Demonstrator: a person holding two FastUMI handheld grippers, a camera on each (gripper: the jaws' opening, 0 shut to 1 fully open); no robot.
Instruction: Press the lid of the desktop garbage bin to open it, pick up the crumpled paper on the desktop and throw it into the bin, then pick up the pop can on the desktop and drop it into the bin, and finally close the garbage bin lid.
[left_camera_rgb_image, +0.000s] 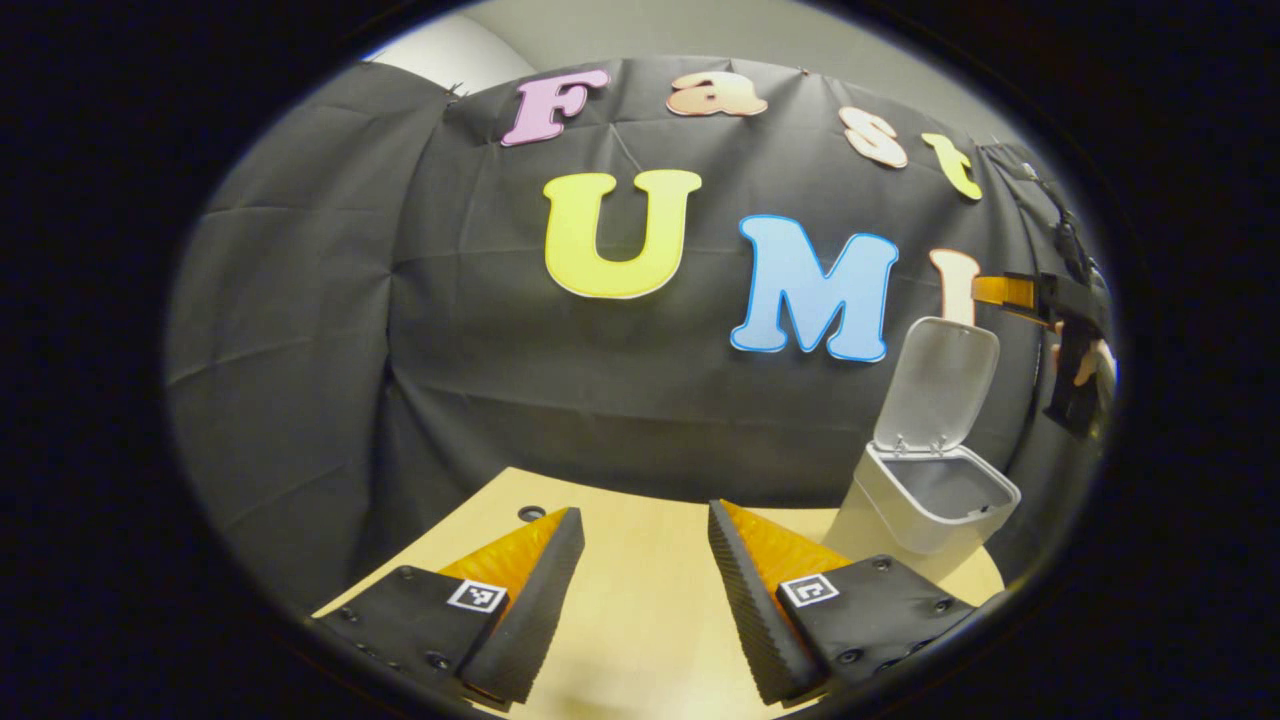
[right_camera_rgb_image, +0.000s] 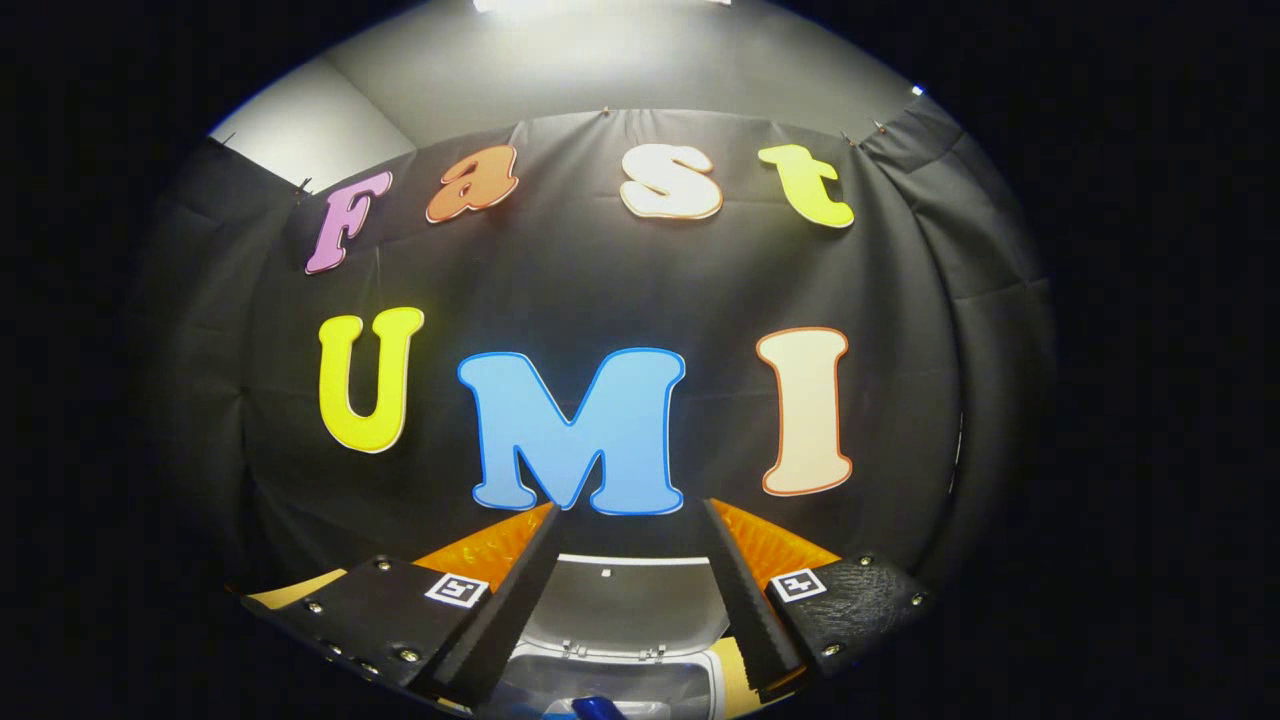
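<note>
I'm hovering the right tool (right_camera_rgb_image: 625, 600), spread wide and empty, directly over the open bin (right_camera_rgb_image: 610, 670), while my left tool (left_camera_rgb_image: 645, 600) is idling wide above the counter (left_camera_rgb_image: 640, 640), clear of the drop.

Dim booth, overhead ceiling glare in right gripper view, strong fisheye bending at edges.

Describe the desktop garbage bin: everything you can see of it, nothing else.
The garbage bin is a small, light grey, boxy container that looks like plastic, standing upright on the pale wooden table near its far edge, in front of the black cloth wall. Its lid is open, tilted up and back on two small hinges at the rear rim. In the right gripper view a blue object shows inside the opening. The right gripper is open above it, touching nothing.
</note>
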